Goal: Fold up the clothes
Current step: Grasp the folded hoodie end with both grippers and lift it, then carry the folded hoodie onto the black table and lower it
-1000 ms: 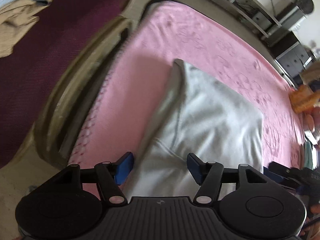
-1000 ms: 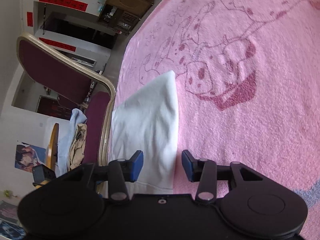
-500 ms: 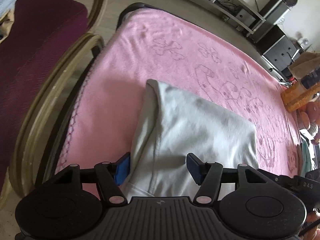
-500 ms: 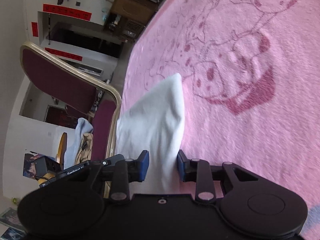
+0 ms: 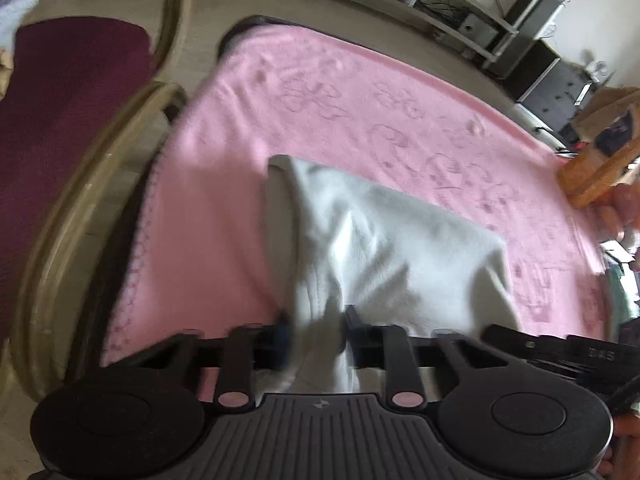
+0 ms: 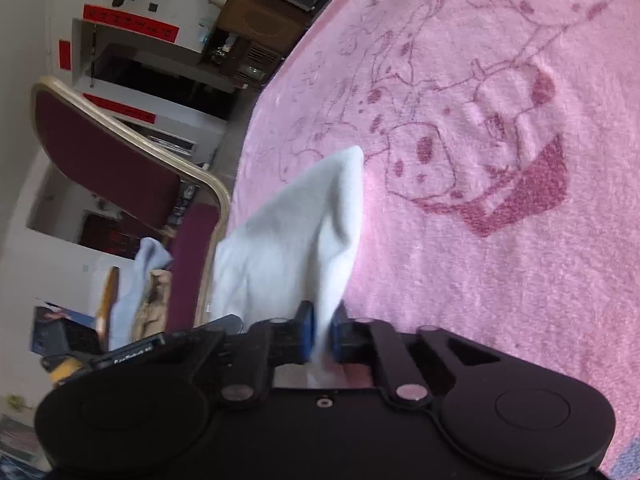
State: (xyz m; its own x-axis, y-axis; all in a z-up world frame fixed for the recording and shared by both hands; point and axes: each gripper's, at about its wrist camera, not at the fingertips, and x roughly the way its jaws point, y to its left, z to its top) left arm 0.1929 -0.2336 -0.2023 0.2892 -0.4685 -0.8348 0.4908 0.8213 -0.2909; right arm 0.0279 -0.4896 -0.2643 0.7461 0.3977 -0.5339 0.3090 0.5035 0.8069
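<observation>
Both grippers, left (image 5: 316, 332) and right (image 6: 322, 332), are clamped on the near edge of the garment (image 5: 396, 248), spread on the blanket (image 5: 340, 112). Soft, light cloth; corners are best gripped.

I see the garment (image 5: 384, 248) lying on the blanket (image 5: 320, 92), near its left edge, its near end raised between my two grippers. My left gripper (image 5: 316, 332) and right gripper (image 6: 322, 330) each pinch that end. A chair (image 5: 72, 120) stands just left of the blanket, shelving (image 5: 460, 8) beyond it.
</observation>
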